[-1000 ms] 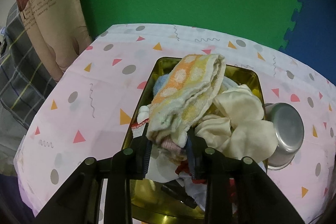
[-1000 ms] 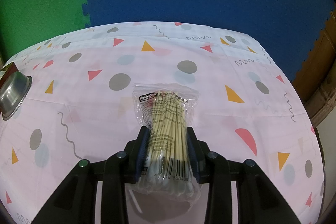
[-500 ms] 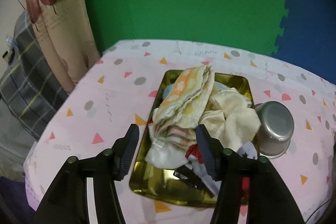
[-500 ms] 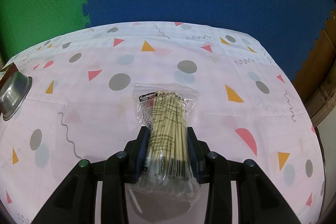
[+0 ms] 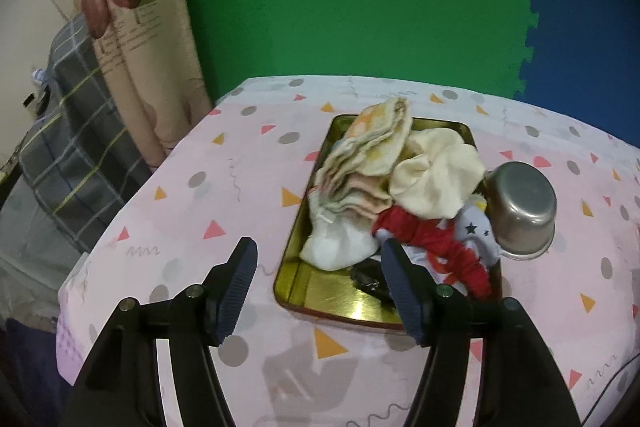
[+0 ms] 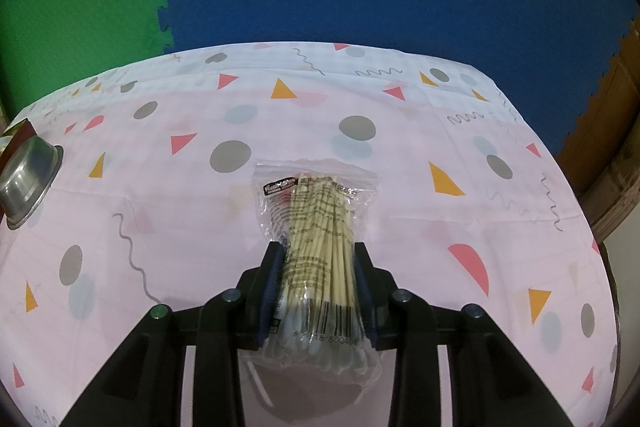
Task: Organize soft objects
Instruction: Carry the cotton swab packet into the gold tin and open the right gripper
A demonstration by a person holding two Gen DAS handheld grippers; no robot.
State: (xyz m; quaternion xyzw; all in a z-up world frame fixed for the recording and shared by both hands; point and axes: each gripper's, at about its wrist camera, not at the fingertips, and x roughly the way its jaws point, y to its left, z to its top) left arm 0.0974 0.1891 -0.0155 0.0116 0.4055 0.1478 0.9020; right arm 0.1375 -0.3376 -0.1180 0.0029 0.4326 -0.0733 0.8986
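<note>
A gold metal tray [image 5: 320, 291] on the pink patterned tablecloth holds a heap of soft things. A folded yellow-orange towel [image 5: 372, 143] lies on top at the far end. A cream cloth [image 5: 436, 175], a white cloth [image 5: 340, 247], a red cloth [image 5: 436, 239] and a grey star-print piece [image 5: 476, 227] lie around it. My left gripper [image 5: 319, 247] hangs above the tray's near end, its jaws opening with nothing between them. My right gripper [image 6: 318, 251] is closing on a clear bag of cotton swabs [image 6: 316, 203] that lies on the table, pads against the bag's sides.
A steel bowl [image 5: 520, 203] leans on its side against the tray's right edge; the bowl [image 6: 28, 179] also shows at the far left of the right wrist view. Green and blue foam mats stand behind the table. A curtain and a plaid cloth hang off the left.
My left gripper let go of the yellow-orange towel, which now lies on the heap, and drew back and up with its jaws spread. The right gripper's jaws narrowed slightly on the swab bag.
</note>
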